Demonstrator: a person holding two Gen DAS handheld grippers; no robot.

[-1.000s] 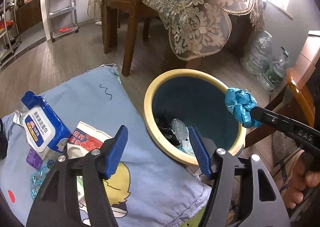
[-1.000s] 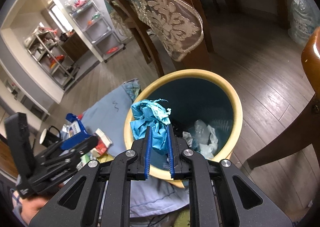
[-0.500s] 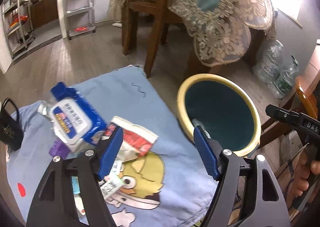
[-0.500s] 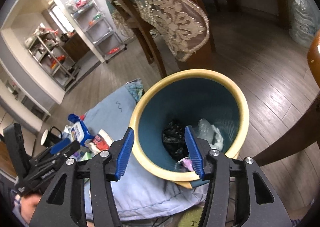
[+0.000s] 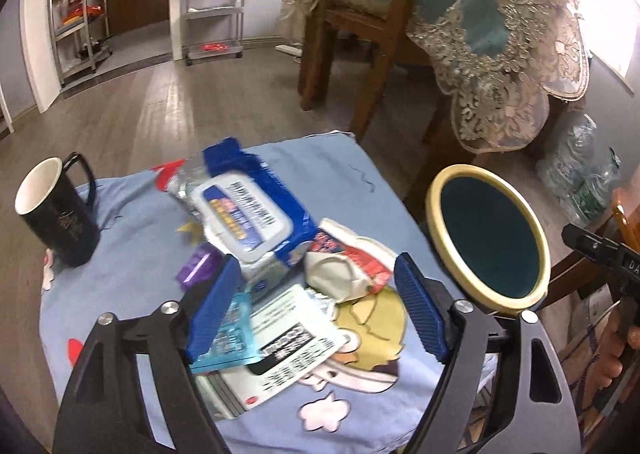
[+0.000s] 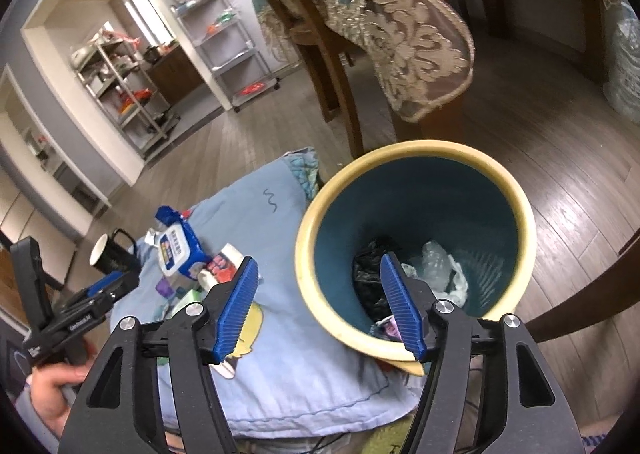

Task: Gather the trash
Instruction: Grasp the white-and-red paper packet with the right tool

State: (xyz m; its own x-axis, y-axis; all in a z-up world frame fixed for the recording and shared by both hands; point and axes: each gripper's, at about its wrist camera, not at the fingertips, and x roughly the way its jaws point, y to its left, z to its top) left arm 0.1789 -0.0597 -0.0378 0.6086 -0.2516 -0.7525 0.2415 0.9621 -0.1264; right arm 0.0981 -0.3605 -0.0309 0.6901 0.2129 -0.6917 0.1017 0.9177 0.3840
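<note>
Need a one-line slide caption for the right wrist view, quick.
Right gripper open and empty over the yellow-rimmed bin, trash at its bottom; more litter waits on the blue cloth.

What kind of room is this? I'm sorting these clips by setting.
Most likely a home dining area: a wooden chair at a table under a lace-edged tablecloth, wood-plank floor, and wire shelves in what looks like a kitchen beyond.
</note>
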